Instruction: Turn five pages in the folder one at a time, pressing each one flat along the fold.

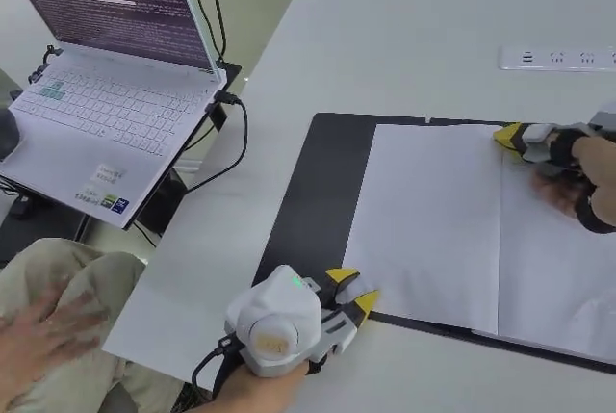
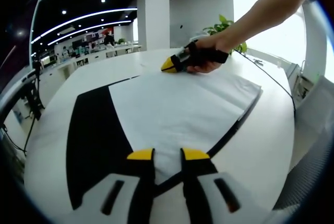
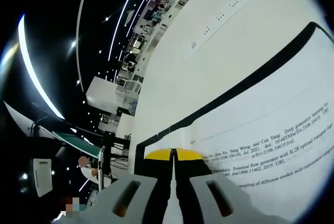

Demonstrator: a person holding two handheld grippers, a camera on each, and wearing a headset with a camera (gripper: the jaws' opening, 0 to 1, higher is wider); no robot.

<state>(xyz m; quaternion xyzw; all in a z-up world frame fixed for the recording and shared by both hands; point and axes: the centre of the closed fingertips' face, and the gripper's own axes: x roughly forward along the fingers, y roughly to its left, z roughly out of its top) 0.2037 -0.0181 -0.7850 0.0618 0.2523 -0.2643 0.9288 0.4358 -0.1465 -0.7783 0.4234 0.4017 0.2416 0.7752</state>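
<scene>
A black folder lies open on the white table, with a blank white page on its left half and another page to the right of the fold. My left gripper rests at the near edge of the left page, its yellow-tipped jaws a little apart with nothing held; in the left gripper view they straddle the page's edge. My right gripper is shut, tips down on the page at the far end of the fold. In the right gripper view printed text covers the page.
An open laptop stands at the left off the table's edge, with cables trailing beside it. A white power strip lies at the far right. A person's hand rests on a knee at the lower left.
</scene>
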